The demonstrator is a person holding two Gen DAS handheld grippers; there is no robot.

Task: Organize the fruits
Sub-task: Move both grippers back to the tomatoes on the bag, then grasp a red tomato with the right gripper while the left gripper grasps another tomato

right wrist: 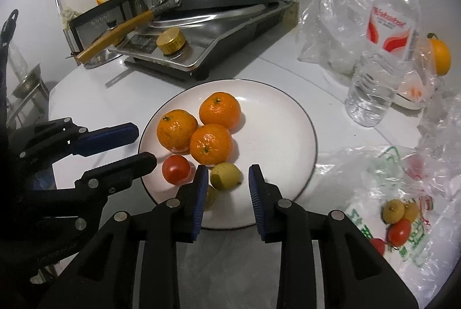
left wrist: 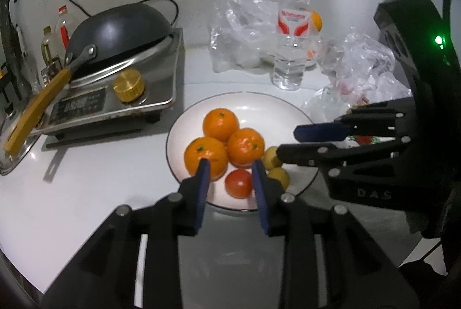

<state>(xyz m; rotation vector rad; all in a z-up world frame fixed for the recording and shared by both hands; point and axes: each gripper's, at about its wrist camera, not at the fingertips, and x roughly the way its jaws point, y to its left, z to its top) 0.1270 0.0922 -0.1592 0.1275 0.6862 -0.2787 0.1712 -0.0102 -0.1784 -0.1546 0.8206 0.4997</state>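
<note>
Left wrist view
- Left hand-held gripper: released, jaws apart over the near rim of the plate, holding nothing; a tomato lies between the fingertips.
- Plate: white, dark-rimmed, on the white table.
- Oranges: three, touching in a cluster at plate centre.
- Yellow fruits: two small ones at the right side of the plate, beside the oranges.
- Right hand-held gripper: enters from the right, jaws apart, tips just beside the upper yellow fruit; nothing held.
- Water bottle: upright behind the plate, clear plastic bags around it.
- Stove: left of the plate, a dark pan upside down on it.

Right wrist view
- Right hand-held gripper: released, empty, tips over the near part of the plate; one yellow fruit lies between the fingertips, the second is partly hidden by the left finger.
- Oranges, touching one another.
- Tomato: on the plate, just left of the yellow fruit.
- Left hand-held gripper: at the plate's left rim, jaws apart, empty.
- Printed bag: on the table right of the plate; more small fruit lies on it.
- Loose orange: far right, behind the water bottle.
</note>
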